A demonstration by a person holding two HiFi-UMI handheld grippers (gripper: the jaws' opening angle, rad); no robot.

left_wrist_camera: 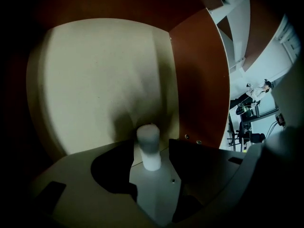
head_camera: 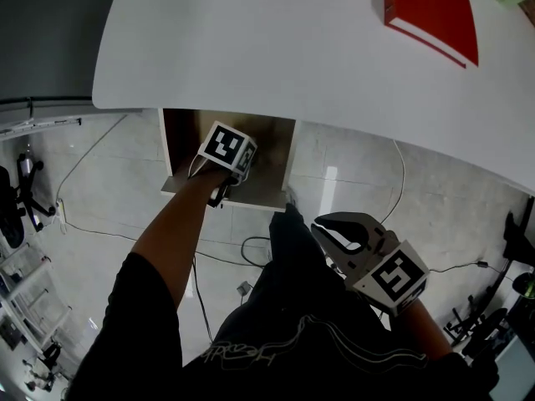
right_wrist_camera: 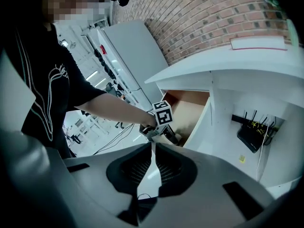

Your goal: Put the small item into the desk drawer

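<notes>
The drawer [head_camera: 272,167] stands open under the white tabletop [head_camera: 251,40], and the left gripper [head_camera: 220,195] reaches steeply down into it. In the left gripper view the item [left_wrist_camera: 149,144] is a small white cylinder with a slightly wider top. It stands upright on the drawer's pale floor [left_wrist_camera: 95,80], near the brown side wall. It sits between the left fingers [left_wrist_camera: 111,170], which are spread. A gap shows on the right side of the item, so the pads do not seem to press on it. It looks set down inside the drawer, though whether the left pad touches it is hard to tell in the dim light.

The right gripper [head_camera: 324,226] hangs low beside the person's leg, well apart from the drawer. Its fingers [right_wrist_camera: 135,167] are pressed together with nothing between them. A red book [head_camera: 430,7] lies on the far tabletop.

The item is probably light and rigid, plastic by its look, with a smooth round surface that could slip or twist in a pinch. Being tall for its narrow base, it will likely tip at a light knock and then roll across the drawer floor. If it must be taken again, the best hold is across the body at about mid-height, below the wider top, with the pads square to its sides. Lifting the spread fingers straight up should keep them from brushing it.
</notes>
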